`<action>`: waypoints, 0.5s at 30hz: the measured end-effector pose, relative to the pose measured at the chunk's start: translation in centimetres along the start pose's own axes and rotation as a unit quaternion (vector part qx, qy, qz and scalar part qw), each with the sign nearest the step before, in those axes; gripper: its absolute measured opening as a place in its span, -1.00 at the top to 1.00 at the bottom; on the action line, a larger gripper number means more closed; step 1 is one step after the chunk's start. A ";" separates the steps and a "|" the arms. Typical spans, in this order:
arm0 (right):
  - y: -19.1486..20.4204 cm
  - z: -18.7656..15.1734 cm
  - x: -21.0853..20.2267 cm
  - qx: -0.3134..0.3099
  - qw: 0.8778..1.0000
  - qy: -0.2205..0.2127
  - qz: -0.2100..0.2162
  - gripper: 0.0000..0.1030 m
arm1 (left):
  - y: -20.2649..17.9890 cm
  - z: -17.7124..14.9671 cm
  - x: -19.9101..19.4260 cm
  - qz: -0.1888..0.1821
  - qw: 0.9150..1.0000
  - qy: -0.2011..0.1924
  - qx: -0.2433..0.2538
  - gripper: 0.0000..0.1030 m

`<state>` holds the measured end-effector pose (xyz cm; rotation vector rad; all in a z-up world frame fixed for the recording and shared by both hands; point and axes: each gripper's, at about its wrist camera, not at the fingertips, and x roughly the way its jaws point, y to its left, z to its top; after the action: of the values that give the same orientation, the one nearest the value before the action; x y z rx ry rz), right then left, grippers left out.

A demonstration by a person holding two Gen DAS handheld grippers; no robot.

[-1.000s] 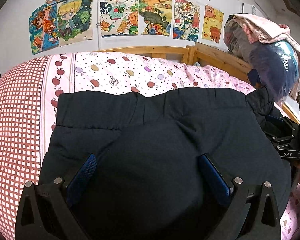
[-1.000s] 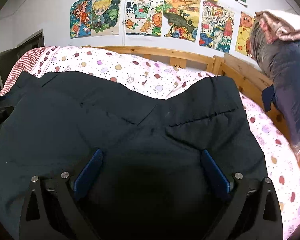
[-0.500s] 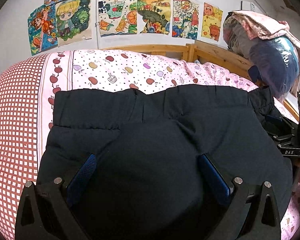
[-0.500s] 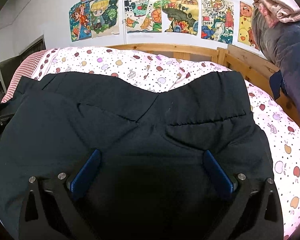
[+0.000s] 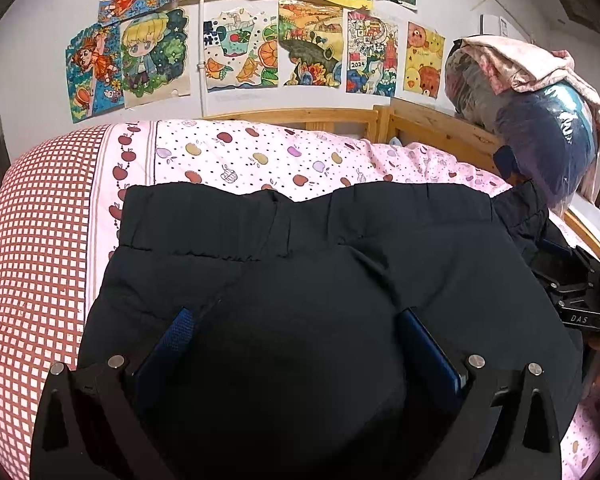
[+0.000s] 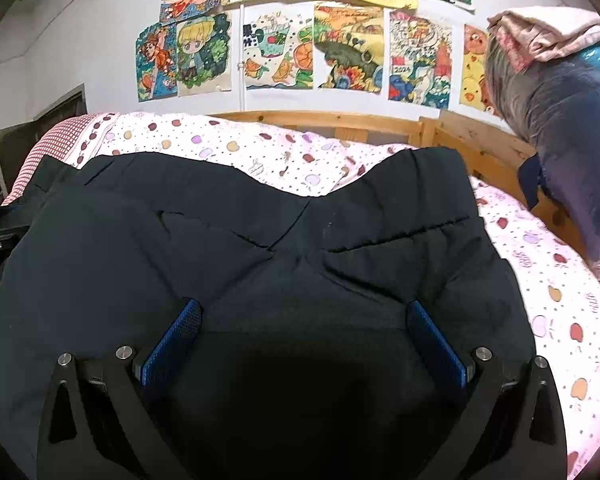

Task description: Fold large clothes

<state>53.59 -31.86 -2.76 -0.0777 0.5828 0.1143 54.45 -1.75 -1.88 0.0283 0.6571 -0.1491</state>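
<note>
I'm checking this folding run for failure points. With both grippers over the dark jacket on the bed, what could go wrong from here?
1. Both the left gripper and right gripper stand wide open over the puffy black jacket; closing may pinch only the top layer, so the fold could slip.
2. The far hem is already uneven, so the fold may end up crooked.
3. The stuffed bag on the wooden bed frame sits close; a wide swing might hit it.

Right claw (image 6: 304, 320) spread wide over dark garment (image 6: 260, 248) on bedspread (image 6: 540, 280).
</note>
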 end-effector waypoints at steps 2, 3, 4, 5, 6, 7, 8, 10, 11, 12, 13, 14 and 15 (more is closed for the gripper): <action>-0.2 0.0 -0.3 0.005 1.000 0.000 -0.002 -0.97 | 0.2 0.0 -0.2 -0.002 1.000 -0.003 -0.004 -1.00; -0.2 0.0 -0.5 0.007 1.000 -0.001 -0.002 -0.97 | 0.3 0.0 -0.4 -0.002 1.000 -0.005 -0.006 -1.00; -0.4 -0.1 -0.7 0.011 1.000 -0.003 -0.006 -0.97 | 0.4 0.0 -0.5 -0.002 1.000 -0.007 -0.009 -1.00; -0.5 -0.1 -0.9 0.014 1.000 -0.004 -0.008 -0.97 | 0.6 0.0 -0.7 -0.002 1.000 -0.010 -0.012 -1.00; -0.6 -0.1 -1.1 0.016 1.000 -0.004 -0.009 -0.97 | 0.8 0.0 -1.0 -0.001 1.000 -0.013 -0.018 -1.00; -0.8 -0.1 -1.3 0.018 1.000 -0.005 -0.009 -0.97 | 1.2 0.1 -1.4 0.001 1.000 -0.017 -0.025 -1.00; -0.9 0.0 -1.5 0.020 1.000 -0.005 -0.010 -0.97 | 1.4 0.1 -1.6 0.002 0.999 -0.019 -0.032 -1.00; -1.4 0.2 -2.1 0.028 0.999 -0.011 -0.012 -0.97 | 2.4 0.2 -2.6 -0.001 0.998 -0.030 -0.052 -1.00; -1.7 0.3 -2.3 0.032 0.999 -0.013 -0.011 -0.97 | 2.8 0.3 -2.9 -0.001 0.998 -0.034 -0.056 -1.00; -2.0 0.4 -2.5 0.035 0.999 -0.014 -0.012 -0.97 | 3.3 0.4 -3.3 0.000 0.997 -0.038 -0.061 -1.00; -2.3 0.6 -2.6 0.038 0.999 -0.014 -0.014 -0.97 | 3.8 0.5 -3.4 0.001 0.997 -0.037 -0.064 -1.00; -2.7 0.6 -2.8 0.039 0.999 -0.014 -0.018 -0.97 | 4.3 0.5 -3.5 0.001 0.997 -0.035 -0.071 -1.00; -3.1 0.7 -2.9 0.039 0.999 -0.014 -0.021 -0.97 | 4.9 0.5 -3.6 0.001 0.996 -0.033 -0.079 -1.00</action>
<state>51.97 -35.07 -0.51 -0.0130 0.5563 0.0512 52.62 3.48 0.63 -0.1268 0.6009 -0.0949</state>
